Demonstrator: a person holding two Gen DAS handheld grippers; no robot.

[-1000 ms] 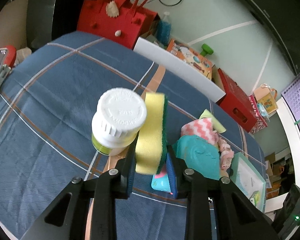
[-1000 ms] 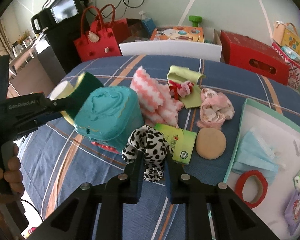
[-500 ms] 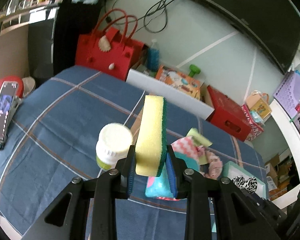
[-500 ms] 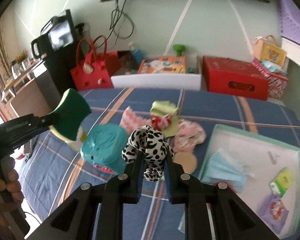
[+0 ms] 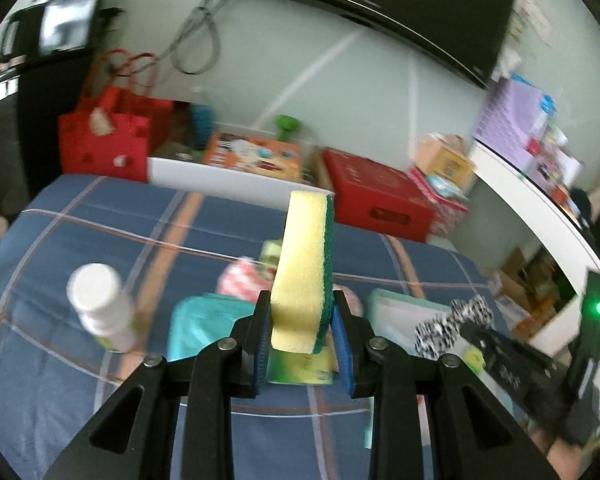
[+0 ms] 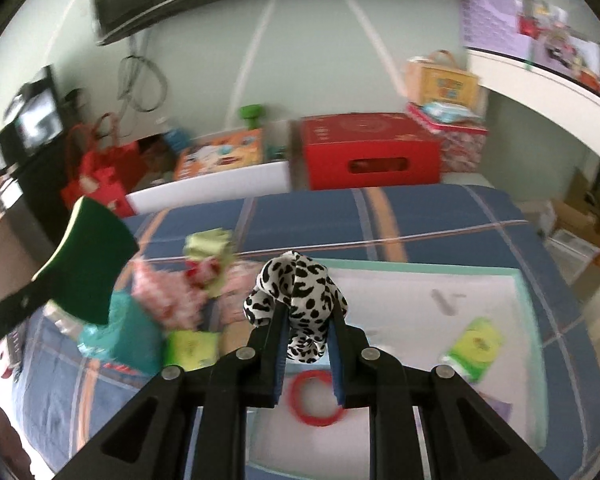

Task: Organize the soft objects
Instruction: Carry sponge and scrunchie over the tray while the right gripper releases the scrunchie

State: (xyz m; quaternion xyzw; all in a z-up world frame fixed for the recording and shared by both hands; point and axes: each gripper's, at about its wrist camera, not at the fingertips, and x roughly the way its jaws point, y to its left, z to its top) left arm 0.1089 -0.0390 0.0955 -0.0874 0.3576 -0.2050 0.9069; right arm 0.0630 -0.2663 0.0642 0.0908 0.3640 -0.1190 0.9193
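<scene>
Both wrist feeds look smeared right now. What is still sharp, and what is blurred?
Left wrist view: the sponge and the left gripper holding it are sharp; the white bottle, plaid cloth and room are motion-smeared. Right wrist view: the spotted plush toy in the right gripper is crisp; the fabric pile, tray and wall are blurred, with fisheye bending at the edges.

Motion blur smears the pink cloths (image 6: 168, 296) and white bottle (image 5: 100, 312).
</scene>
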